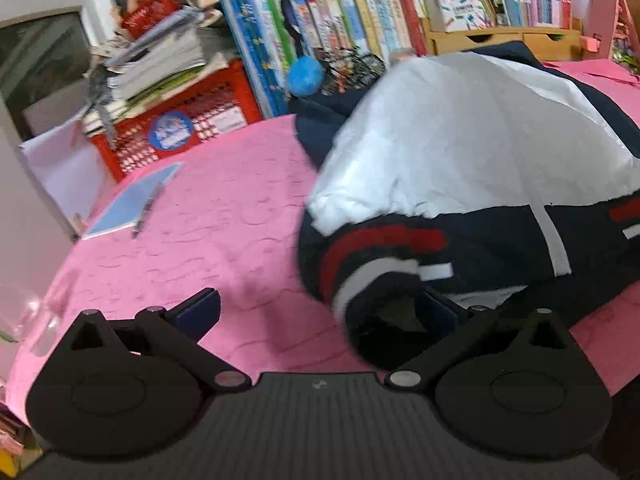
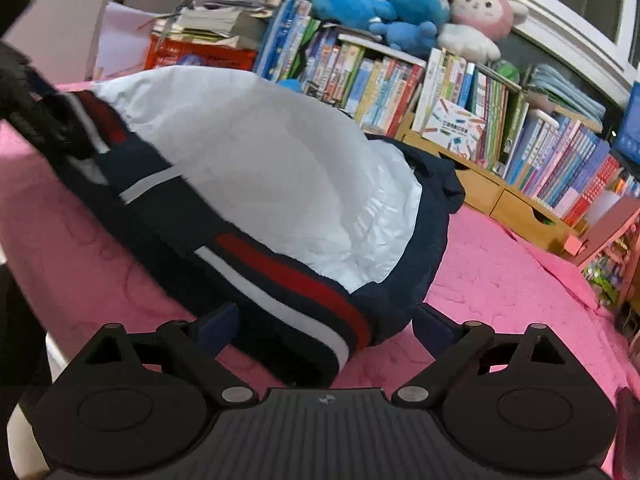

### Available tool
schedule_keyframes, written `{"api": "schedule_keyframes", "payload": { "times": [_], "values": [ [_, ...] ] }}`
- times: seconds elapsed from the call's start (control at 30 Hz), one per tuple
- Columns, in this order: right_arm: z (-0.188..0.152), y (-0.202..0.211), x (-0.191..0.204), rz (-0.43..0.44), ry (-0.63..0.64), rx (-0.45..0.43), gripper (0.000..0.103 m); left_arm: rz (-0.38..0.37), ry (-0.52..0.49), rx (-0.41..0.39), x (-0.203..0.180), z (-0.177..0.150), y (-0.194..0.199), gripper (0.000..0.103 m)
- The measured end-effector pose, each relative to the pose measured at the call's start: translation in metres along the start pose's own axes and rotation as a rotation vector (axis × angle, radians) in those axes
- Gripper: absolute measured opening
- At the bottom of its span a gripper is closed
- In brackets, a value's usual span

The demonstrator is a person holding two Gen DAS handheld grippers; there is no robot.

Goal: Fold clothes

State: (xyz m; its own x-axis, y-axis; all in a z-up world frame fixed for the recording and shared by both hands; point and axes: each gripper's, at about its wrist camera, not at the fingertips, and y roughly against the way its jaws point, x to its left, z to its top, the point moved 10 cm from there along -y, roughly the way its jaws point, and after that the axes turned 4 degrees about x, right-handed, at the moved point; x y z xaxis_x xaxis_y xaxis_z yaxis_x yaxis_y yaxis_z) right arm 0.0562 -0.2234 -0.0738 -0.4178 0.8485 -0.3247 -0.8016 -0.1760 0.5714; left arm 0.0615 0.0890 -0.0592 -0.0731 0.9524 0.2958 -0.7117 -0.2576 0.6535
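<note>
A navy and white jacket (image 1: 460,140) with red and white striped cuffs lies bunched on the pink blanket (image 1: 224,232). My left gripper (image 1: 320,312) is open; a striped cuff (image 1: 372,280) lies between its fingers, against the right finger. In the right wrist view the jacket (image 2: 260,168) fills the middle. My right gripper (image 2: 328,324) is open with the jacket's striped hem (image 2: 304,300) between its fingers. The left gripper (image 2: 36,120) shows at the far left edge, by the other cuff.
A blue notebook (image 1: 132,204) with a pen lies on the blanket at the left. A red crate (image 1: 180,128) with stacked papers, a bookshelf (image 2: 460,108) and wooden drawers (image 2: 516,204) border the far side. Plush toys (image 2: 392,8) sit on top.
</note>
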Motion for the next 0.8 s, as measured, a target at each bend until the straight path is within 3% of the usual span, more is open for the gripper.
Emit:
{"api": "schedule_keyframes", "payload": {
  "times": [0.07, 0.13, 0.2, 0.23, 0.3, 0.37, 0.47, 0.57, 0.63, 0.7, 0.8],
  "values": [
    [0.002, -0.008, -0.010, -0.051, -0.036, 0.010, 0.096, 0.034, 0.013, 0.008, 0.007, -0.004, 0.000, 0.103],
    [0.004, -0.011, -0.025, -0.184, -0.040, -0.002, 0.096, 0.059, 0.032, 0.015, 0.013, -0.006, -0.002, 0.103],
    [0.006, -0.006, -0.049, -0.327, -0.070, -0.028, 0.096, 0.040, 0.048, 0.013, 0.012, -0.005, -0.002, 0.103],
    [0.006, -0.003, -0.061, -0.355, -0.115, -0.036, 0.096, 0.019, 0.044, 0.007, 0.008, -0.004, -0.001, 0.103],
    [0.003, 0.002, -0.072, -0.329, -0.169, -0.044, 0.095, -0.026, 0.025, -0.004, -0.005, -0.003, 0.001, 0.103],
    [0.000, 0.005, -0.060, -0.202, -0.135, -0.046, 0.094, -0.037, 0.003, -0.003, -0.018, -0.004, -0.003, 0.103],
    [-0.005, 0.005, -0.024, -0.096, 0.005, -0.019, 0.094, 0.031, -0.019, -0.019, -0.026, -0.001, -0.014, 0.103],
    [-0.003, 0.001, -0.016, -0.174, 0.098, -0.041, 0.100, 0.179, -0.011, -0.071, -0.007, 0.010, -0.019, 0.103],
    [-0.001, -0.006, -0.038, -0.281, 0.081, -0.019, 0.100, 0.267, -0.002, -0.107, 0.014, 0.022, -0.015, 0.103],
    [0.003, -0.012, -0.059, -0.350, 0.073, -0.021, 0.102, 0.252, 0.029, -0.139, 0.029, 0.036, -0.009, 0.103],
    [0.045, 0.022, -0.091, -0.465, -0.035, -0.202, 0.098, 0.230, 0.081, -0.254, 0.042, 0.082, 0.023, 0.103]
  ]
}}
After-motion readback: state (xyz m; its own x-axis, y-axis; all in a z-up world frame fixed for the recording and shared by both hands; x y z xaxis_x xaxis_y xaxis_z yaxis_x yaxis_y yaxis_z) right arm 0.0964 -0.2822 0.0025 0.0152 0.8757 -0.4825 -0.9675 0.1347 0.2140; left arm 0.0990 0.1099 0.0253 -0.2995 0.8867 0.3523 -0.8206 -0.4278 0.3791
